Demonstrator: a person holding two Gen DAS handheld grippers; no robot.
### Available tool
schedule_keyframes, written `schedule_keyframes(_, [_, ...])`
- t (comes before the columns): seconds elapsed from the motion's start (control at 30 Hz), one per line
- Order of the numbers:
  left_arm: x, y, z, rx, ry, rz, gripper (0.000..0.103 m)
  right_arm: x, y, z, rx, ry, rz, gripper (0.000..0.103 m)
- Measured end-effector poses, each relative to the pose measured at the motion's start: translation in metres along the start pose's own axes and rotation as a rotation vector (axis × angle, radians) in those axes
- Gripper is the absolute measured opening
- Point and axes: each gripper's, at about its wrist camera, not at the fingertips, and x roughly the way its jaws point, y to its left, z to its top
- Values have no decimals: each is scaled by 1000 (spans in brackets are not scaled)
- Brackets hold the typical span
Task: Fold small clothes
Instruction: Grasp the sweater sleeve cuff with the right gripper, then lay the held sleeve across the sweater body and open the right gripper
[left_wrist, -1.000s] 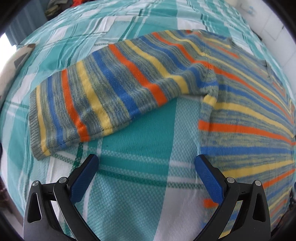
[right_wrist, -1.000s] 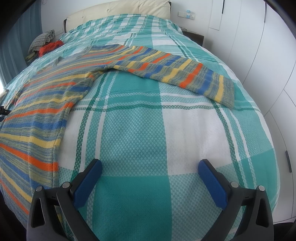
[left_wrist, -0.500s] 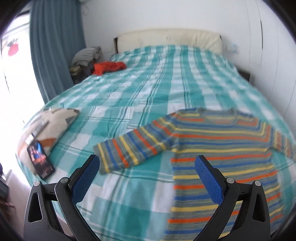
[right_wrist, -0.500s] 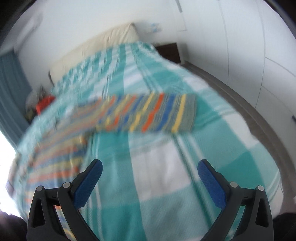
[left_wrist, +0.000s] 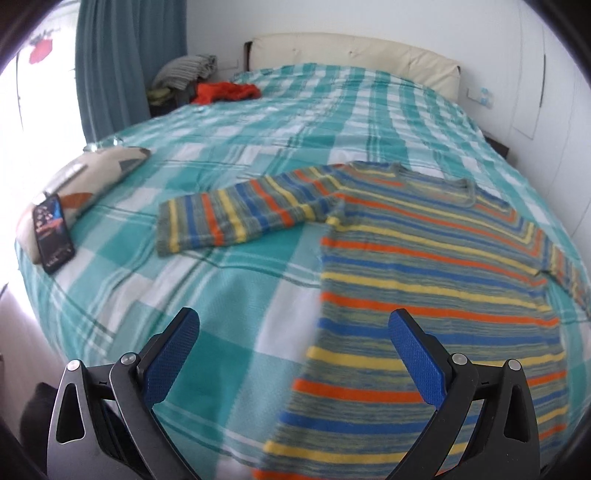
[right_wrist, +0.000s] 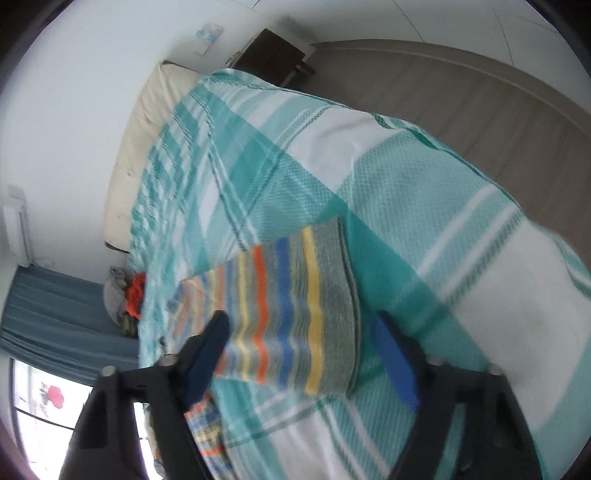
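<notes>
A small striped sweater (left_wrist: 424, 266) in blue, orange, yellow and grey lies flat on the teal checked bedspread (left_wrist: 229, 295), sleeves spread out. In the left wrist view my left gripper (left_wrist: 293, 328) hangs open above the sweater's lower left edge, nothing between its blue pads. The right wrist view is rolled sideways and blurred. There my right gripper (right_wrist: 301, 328) straddles the cuff end of the right sleeve (right_wrist: 295, 306). Its jaws are closing, with the sleeve between them and gaps still showing beside the pads.
A patterned cushion (left_wrist: 92, 173) with a phone (left_wrist: 53, 232) on it lies at the bed's left edge. Red and grey clothes (left_wrist: 225, 90) are piled near the cream headboard (left_wrist: 351, 51). A dark nightstand (right_wrist: 273, 55) and wood floor (right_wrist: 480, 85) lie past the right side.
My left gripper rose and pulled back, so the whole sweater and bed came into view. My right gripper rolled sideways, moved over the right sleeve's cuff, and its jaws narrowed.
</notes>
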Motion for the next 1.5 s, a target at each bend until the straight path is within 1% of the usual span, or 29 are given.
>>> schedule_keyframes(0.07, [6,4,-3,-13,22,17,102,12,3,4,-20,14,-67,50])
schedule_keyframes(0.1, [10,5,-4,-28,40,25,102,19,3,2,-33,30,-126,43])
schedule_keyframes(0.13, [12,7,-5,-42,53,28,102,23,4,2,-54,40,-166,33])
schedule_keyframes(0.17, [15,9,-6,-56,63,26,102,25,7,2,-88,48,-211,19])
schedule_keyframes(0.2, [16,11,-6,-67,69,22,102,28,14,3,-146,62,-286,13])
schedule_keyframes(0.23, [16,11,-6,-73,70,18,102,28,19,4,-173,66,-322,7])
schedule_keyframes(0.27, [15,12,-6,-75,67,16,102,26,26,5,-195,66,-354,4])
schedule_keyframes(0.3, [14,12,-6,-73,59,15,102,24,38,6,-227,54,-387,4])
schedule_keyframes(0.33, [12,11,-6,-67,52,17,102,18,58,5,-272,23,-398,4])
schedule_keyframes(0.37, [11,11,-6,-62,47,18,102,13,75,4,-303,3,-372,4])
schedule_keyframes(0.43, [9,12,-5,-56,35,18,102,1,135,-4,-408,-33,-255,4])
schedule_keyframes(0.53, [12,12,-2,-60,39,5,102,3,221,-31,-572,-11,-105,4])
schedule_keyframes(0.6, [15,13,0,-66,45,3,102,15,274,-56,-658,40,-8,4])
schedule_keyframes(0.67, [17,15,0,-66,45,13,102,43,325,-90,-716,126,121,6])
schedule_keyframes(0.7, [18,16,-1,-63,47,26,102,50,334,-103,-714,166,165,10])
schedule_keyframes(0.73, [19,17,-1,-61,50,37,102,71,347,-117,-693,246,223,32])
schedule_keyframes(0.77, [20,19,-2,-62,55,49,102,84,353,-127,-680,296,239,63])
schedule_keyframes(0.8, [20,21,-2,-67,58,52,102,96,357,-135,-667,316,247,67])
schedule_keyframes(0.9, [17,31,-2,-105,57,41,102,102,350,-135,-626,302,277,67])
schedule_keyframes(0.93, [16,33,-1,-116,56,35,102,99,340,-130,-601,301,278,67])
schedule_keyframes(1.0, [17,35,0,-123,59,28,102,92,320,-124,-582,279,237,67])
schedule_keyframes(1.03, [19,35,1,-123,61,26,102,84,304,-118,-575,254,198,67])
schedule_keyframes(1.1, [21,32,1,-116,70,24,102,69,263,-105,-566,190,86,67])
schedule_keyframes(1.13, [23,30,1,-112,74,24,102,70,249,-98,-569,168,32,67])
schedule_keyframes(1.23, [23,21,-1,-93,82,16,102,64,204,-93,-605,143,-142,67])
schedule_keyframes(1.27, [22,19,-1,-86,81,16,102,62,197,-94,-622,145,-163,67])
schedule_keyframes(1.37, [21,11,-3,-57,74,26,102,64,203,-109,-703,162,-138,67])
schedule_keyframes(1.4, [22,9,-4,-48,74,31,102,69,220,-121,-772,170,-114,67])
schedule_keyframes(1.5, [25,4,-4,-26,78,47,102,91,265,-163,-979,191,-88,64])
